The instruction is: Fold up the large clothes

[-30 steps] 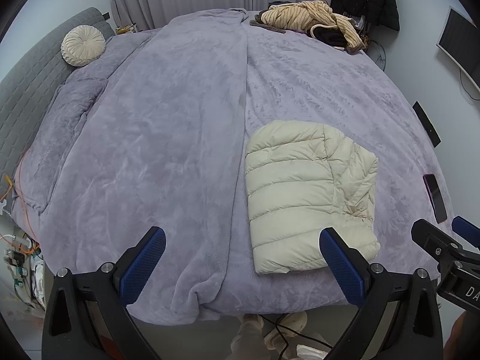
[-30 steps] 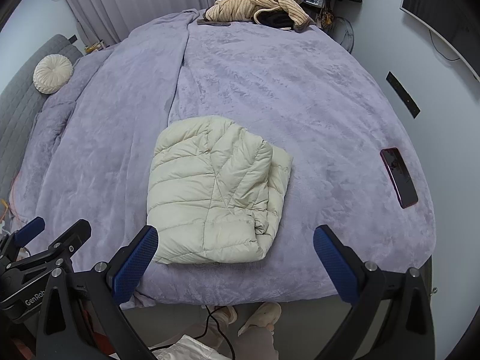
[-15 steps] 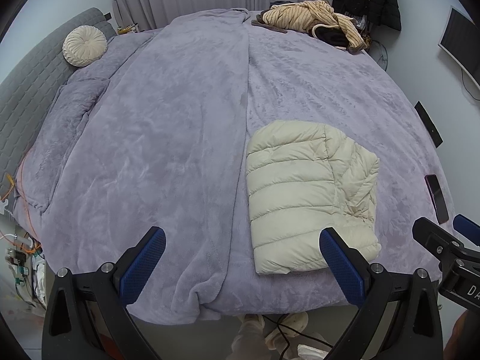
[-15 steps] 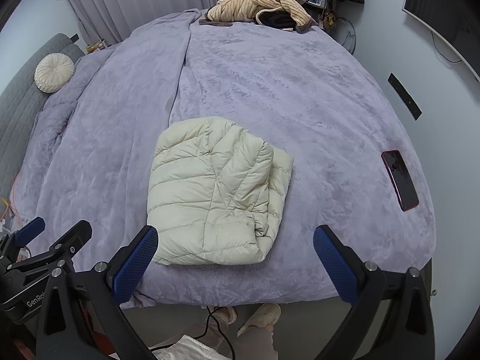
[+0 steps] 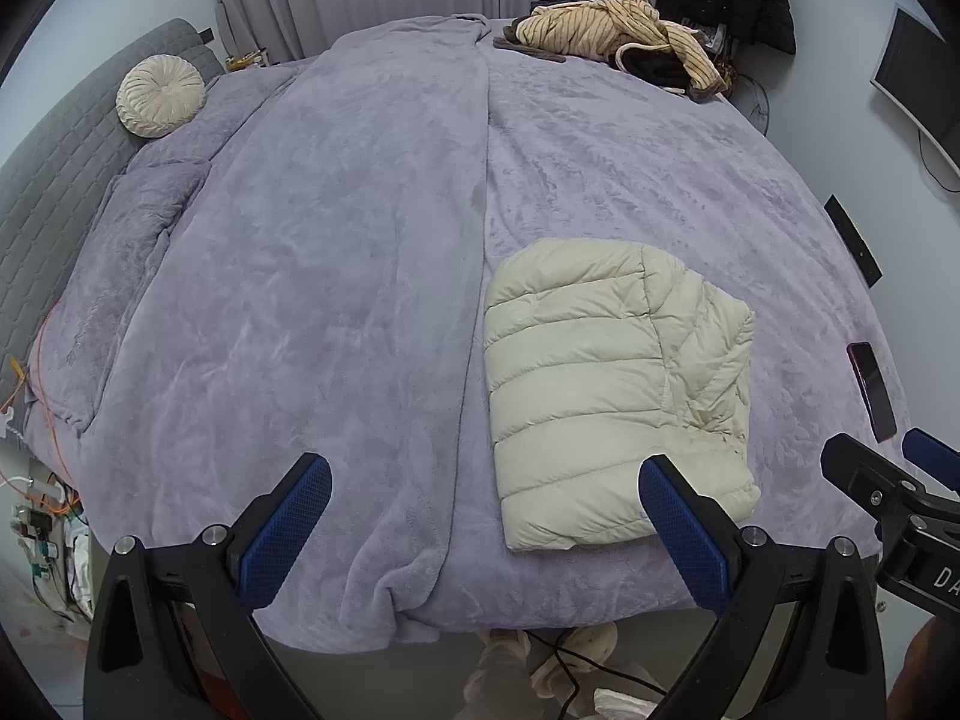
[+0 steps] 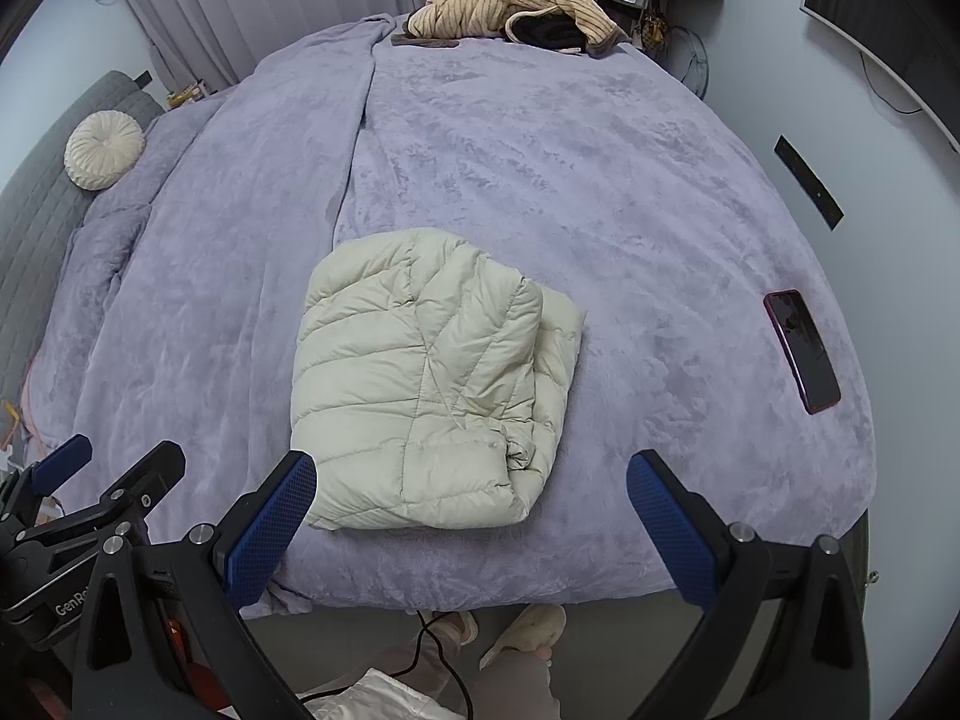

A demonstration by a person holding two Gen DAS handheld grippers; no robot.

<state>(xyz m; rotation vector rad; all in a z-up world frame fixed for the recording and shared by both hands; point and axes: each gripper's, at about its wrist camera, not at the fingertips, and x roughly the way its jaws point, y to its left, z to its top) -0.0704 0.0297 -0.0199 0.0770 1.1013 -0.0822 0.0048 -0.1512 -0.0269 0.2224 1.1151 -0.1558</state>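
My left gripper: jaws wide apart, nothing between, held off near edge of bed. My right gripper: same, jaws apart, empty. Cream puffer jacket lies folded in compact block on purple blanket, near front edge. Phone well right of jacket. Striped clothes pile at far edge.

Puffy quilted cream jacket, plush matt lilac blanket, glossy phone

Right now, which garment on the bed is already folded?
The cream puffer jacket, a neat rectangle near the bed's front edge. The striped tan garment at the far end lies in a crumpled heap.
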